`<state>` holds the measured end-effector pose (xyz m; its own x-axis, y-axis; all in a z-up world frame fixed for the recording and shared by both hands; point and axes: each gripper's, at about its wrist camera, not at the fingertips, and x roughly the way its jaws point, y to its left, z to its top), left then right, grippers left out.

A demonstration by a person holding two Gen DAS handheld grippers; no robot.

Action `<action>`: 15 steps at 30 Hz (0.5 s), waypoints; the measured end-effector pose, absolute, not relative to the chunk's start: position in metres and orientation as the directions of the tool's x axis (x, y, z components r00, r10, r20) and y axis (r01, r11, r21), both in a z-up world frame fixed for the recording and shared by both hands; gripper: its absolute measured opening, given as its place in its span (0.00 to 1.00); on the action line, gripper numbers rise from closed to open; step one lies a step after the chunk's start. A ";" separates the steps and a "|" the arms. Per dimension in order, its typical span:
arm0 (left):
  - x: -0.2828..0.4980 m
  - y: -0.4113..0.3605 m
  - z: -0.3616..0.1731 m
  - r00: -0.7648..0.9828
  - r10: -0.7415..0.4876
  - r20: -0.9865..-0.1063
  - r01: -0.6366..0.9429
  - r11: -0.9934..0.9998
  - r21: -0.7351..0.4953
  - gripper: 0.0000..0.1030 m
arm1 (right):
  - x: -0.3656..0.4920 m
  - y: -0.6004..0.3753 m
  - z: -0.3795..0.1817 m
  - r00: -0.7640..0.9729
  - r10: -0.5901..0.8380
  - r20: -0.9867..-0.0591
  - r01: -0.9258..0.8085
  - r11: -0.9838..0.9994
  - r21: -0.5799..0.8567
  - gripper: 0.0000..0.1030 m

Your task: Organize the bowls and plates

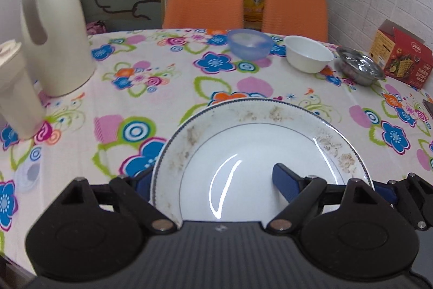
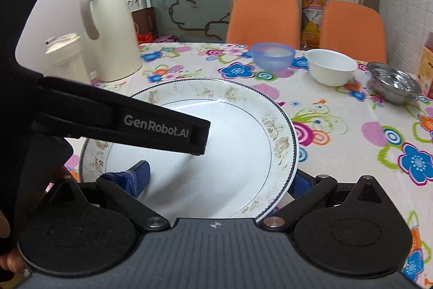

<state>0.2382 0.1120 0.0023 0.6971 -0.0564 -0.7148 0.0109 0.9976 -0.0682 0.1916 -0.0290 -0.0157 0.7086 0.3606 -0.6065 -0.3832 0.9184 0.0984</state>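
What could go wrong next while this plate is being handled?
1. The plate sits loosely across the right tongs, with one finger inside its rim and one outside, so it may slip.
2. The left tongs crowd the same space, so the tools could collide.
3. The tall jug stands close by, and a wide swing could knock it.

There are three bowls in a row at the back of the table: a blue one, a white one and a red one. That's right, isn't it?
Not quite. The blue bowl and the white bowl are there, but the third bowl is shiny metal, not red. The left wrist view shows it beside a red box.
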 end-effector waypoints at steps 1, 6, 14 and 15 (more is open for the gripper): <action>0.236 0.118 -0.001 0.694 -0.056 -0.718 0.004 0.997 -0.074 0.83 | 0.190 -0.023 -0.017 0.701 0.363 -0.614 -0.392 0.915 0.093 0.88; 0.233 0.134 -0.017 0.677 -0.095 -0.730 -0.002 0.991 -0.131 0.83 | 0.188 -0.010 -0.027 0.684 0.347 -0.642 -0.400 0.914 0.069 0.88; 0.239 0.136 -0.026 0.679 -0.149 -0.719 0.026 0.984 -0.179 0.85 | 0.183 -0.010 -0.029 0.690 0.342 -0.638 -0.397 0.916 0.061 0.86; 0.240 0.137 -0.026 0.679 -0.154 -0.718 0.026 0.982 -0.186 0.85 | 0.184 -0.011 -0.029 0.692 0.342 -0.636 -0.396 0.916 0.063 0.86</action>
<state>0.2397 0.1370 -0.0262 0.6786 -0.1542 -0.7181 0.0263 0.9822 -0.1860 0.1840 -0.0112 -0.0286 0.6919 0.3423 -0.6356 -0.3956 0.9163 0.0628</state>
